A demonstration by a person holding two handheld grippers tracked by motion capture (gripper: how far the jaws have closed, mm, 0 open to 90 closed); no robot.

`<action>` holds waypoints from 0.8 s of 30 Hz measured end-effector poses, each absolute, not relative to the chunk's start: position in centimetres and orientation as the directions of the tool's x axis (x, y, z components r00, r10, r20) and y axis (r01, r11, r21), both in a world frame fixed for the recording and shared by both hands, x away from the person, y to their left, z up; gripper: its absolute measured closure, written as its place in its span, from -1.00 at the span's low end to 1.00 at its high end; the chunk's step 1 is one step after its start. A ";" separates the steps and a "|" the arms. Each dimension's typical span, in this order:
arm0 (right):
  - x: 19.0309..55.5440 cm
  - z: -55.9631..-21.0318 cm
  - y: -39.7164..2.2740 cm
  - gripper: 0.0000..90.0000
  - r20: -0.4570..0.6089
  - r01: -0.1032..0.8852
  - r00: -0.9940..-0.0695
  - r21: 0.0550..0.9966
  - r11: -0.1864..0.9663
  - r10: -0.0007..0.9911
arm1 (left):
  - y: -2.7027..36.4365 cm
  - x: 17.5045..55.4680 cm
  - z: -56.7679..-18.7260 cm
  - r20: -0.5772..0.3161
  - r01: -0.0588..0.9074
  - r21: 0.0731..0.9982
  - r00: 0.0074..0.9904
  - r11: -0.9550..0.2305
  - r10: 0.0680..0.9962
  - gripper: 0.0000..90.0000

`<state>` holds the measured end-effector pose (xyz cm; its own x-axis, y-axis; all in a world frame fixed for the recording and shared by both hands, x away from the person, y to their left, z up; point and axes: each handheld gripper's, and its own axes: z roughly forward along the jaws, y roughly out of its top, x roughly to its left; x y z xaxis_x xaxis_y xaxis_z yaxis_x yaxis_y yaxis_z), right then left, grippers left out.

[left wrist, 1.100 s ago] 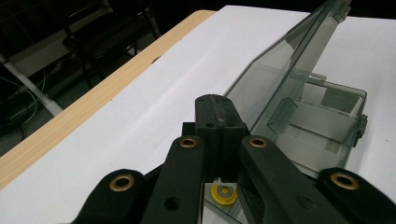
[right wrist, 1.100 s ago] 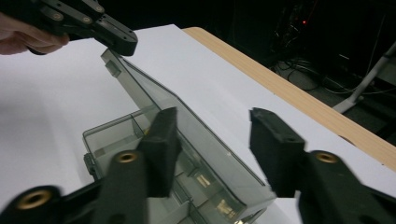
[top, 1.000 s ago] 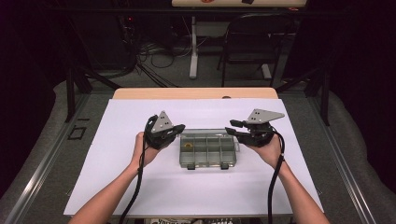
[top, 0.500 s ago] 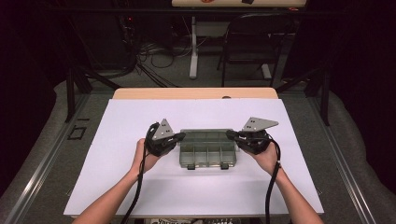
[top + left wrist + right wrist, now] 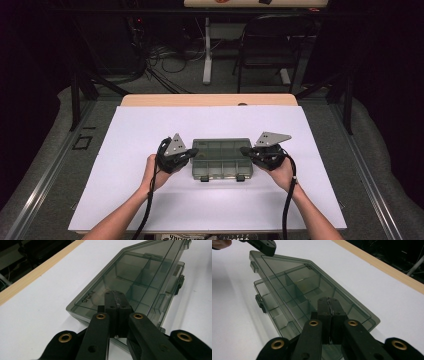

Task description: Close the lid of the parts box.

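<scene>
- A smoky compartment box (image 5: 222, 159) is seen on the white sheet (image 5: 130, 135), between the two grippers.
- The left gripper (image 5: 189, 153) is set at its nine o'clock end, jaws pressed together over the lid (nothing pinched).
- The right gripper (image 5: 247, 150) is set at three o'clock; its jaws have just been closing and are pressed together, empty.
- Bare sheet is left at twelve and six o'clock.

Bare forearms; 2 black two-jaw grippers (image 5: 192, 151) (image 5: 245, 150) with brass-ringed pivot holes, grey three-cornered top plates, trailing black cables.
</scene>
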<state>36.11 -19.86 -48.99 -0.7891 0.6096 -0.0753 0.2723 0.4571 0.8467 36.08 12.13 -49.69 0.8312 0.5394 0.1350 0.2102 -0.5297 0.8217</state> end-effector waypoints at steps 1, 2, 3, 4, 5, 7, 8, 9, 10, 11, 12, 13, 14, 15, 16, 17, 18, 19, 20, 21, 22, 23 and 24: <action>36.1 -49.1 -19.8 0.99 -0.078 0.272 -0.789 0.845 0.460 0.609 | 12.1 36.0 -49.8 0.141 0.208 0.820 0.830 -0.534 0.539 1.00; 36.0 -49.1 -19.8 0.99 -0.079 0.274 -0.789 0.843 0.463 0.610 | 12.0 35.9 -49.9 0.150 0.204 0.816 0.830 -0.541 0.538 1.00; 36.0 -49.2 -19.8 1.00 -0.076 0.278 -0.787 0.842 0.462 0.612 | 12.0 35.8 -49.9 0.151 0.203 0.815 0.831 -0.543 0.536 1.00; 35.9 -49.3 -19.8 1.00 -0.078 0.276 -0.788 0.842 0.464 0.610 | 12.0 35.8 -50.0 0.152 0.202 0.815 0.830 -0.543 0.536 1.00; 35.9 -49.3 -19.8 1.00 -0.077 0.278 -0.788 0.841 0.464 0.611 | 11.9 35.7 -50.1 0.155 0.200 0.814 0.829 -0.545 0.537 1.00; 35.8 -49.6 -19.9 1.00 -0.072 0.289 -0.789 0.833 0.472 0.610 | 11.9 35.6 -50.3 0.156 0.199 0.814 0.830 -0.546 0.535 1.00; 35.7 -49.7 -19.9 1.00 -0.072 0.292 -0.789 0.830 0.475 0.611 | 11.8 35.6 -50.4 0.159 0.199 0.811 0.830 -0.550 0.534 1.00; 35.7 -49.8 -19.9 1.00 -0.069 0.297 -0.789 0.827 0.478 0.610 | 11.8 35.6 -50.6 0.157 0.200 0.811 0.831 -0.550 0.534 1.00; 35.6 -50.0 -19.9 1.00 -0.070 0.299 -0.791 0.823 0.483 0.608 | 11.8 35.5 -50.7 0.155 0.203 0.809 0.831 -0.551 0.535 1.00; 35.6 -50.1 -19.9 1.00 -0.068 0.303 -0.791 0.820 0.486 0.608 | 11.8 35.4 -50.8 0.161 0.201 0.808 0.829 -0.553 0.536 1.00; 35.5 -50.3 -20.0 1.00 -0.072 0.301 -0.793 0.817 0.491 0.606 | 11.7 35.4 -50.9 0.167 0.199 0.805 0.829 -0.559 0.534 1.00; 35.5 -50.4 -20.0 1.00 -0.071 0.303 -0.794 0.815 0.494 0.604 | 11.7 35.4 -51.0 0.165 0.200 0.804 0.829 -0.560 0.534 1.00; 35.4 -50.5 -20.0 1.00 -0.070 0.304 -0.795 0.814 0.496 0.603 | 11.7 35.4 -51.1 0.162 0.203 0.803 0.830 -0.560 0.534 1.00; 35.4 -50.5 -19.9 1.00 -0.071 0.305 -0.795 0.812 0.498 0.602 | 11.7 35.4 -51.2 0.164 0.205 0.801 0.829 -0.563 0.535 1.00; 35.4 -50.6 -20.0 1.00 -0.073 0.304 -0.796 0.810 0.502 0.601 | 11.7 35.4 -51.4 0.158 0.208 0.802 0.830 -0.560 0.535 1.00; 35.4 -50.6 -20.0 1.00 -0.070 0.307 -0.796 0.809 0.502 0.601 | 11.8 35.4 -51.5 0.158 0.209 0.800 0.831 -0.562 0.533 1.00; 35.4 -50.7 -20.0 1.00 -0.072 0.308 -0.797 0.806 0.506 0.599 | 11.8 35.3 -51.6 0.157 0.210 0.801 0.830 -0.561 0.535 1.00; 35.4 -50.8 -20.0 1.00 -0.073 0.310 -0.796 0.803 0.508 0.600 | 11.7 35.3 -51.7 0.155 0.211 0.801 0.831 -0.560 0.534 1.00; 35.4 -50.9 -20.0 1.00 -0.072 0.312 -0.797 0.801 0.511 0.600 | 11.7 35.2 -51.8 0.160 0.208 0.800 0.831 -0.564 0.533 1.00; 35.3 -51.0 -20.0 1.00 -0.070 0.317 -0.796 0.797 0.513 0.601 | 11.7 35.2 -51.9 0.162 0.206 0.798 0.832 -0.567 0.531 1.00; 35.3 -51.1 -20.0 1.00 -0.069 0.321 -0.795 0.795 0.515 0.602 | 11.6 35.2 -52.1 0.166 0.205 0.795 0.831 -0.571 0.530 1.00; 35.3 -51.3 -20.0 1.00 -0.069 0.321 -0.797 0.793 0.518 0.601 | 11.6 35.1 -52.2 0.172 0.201 0.794 0.831 -0.573 0.529 1.00; 35.3 -51.4 -20.0 1.00 -0.069 0.326 -0.796 0.788 0.522 0.601 | 11.5 35.1 -52.2 0.177 0.196 0.792 0.833 -0.578 0.524 1.00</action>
<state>35.25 -20.04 -51.38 -0.7964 0.6008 -0.0692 0.3256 0.5224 0.7881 35.08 11.55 -52.25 0.8328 0.5245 0.1770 0.1957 -0.5781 0.7922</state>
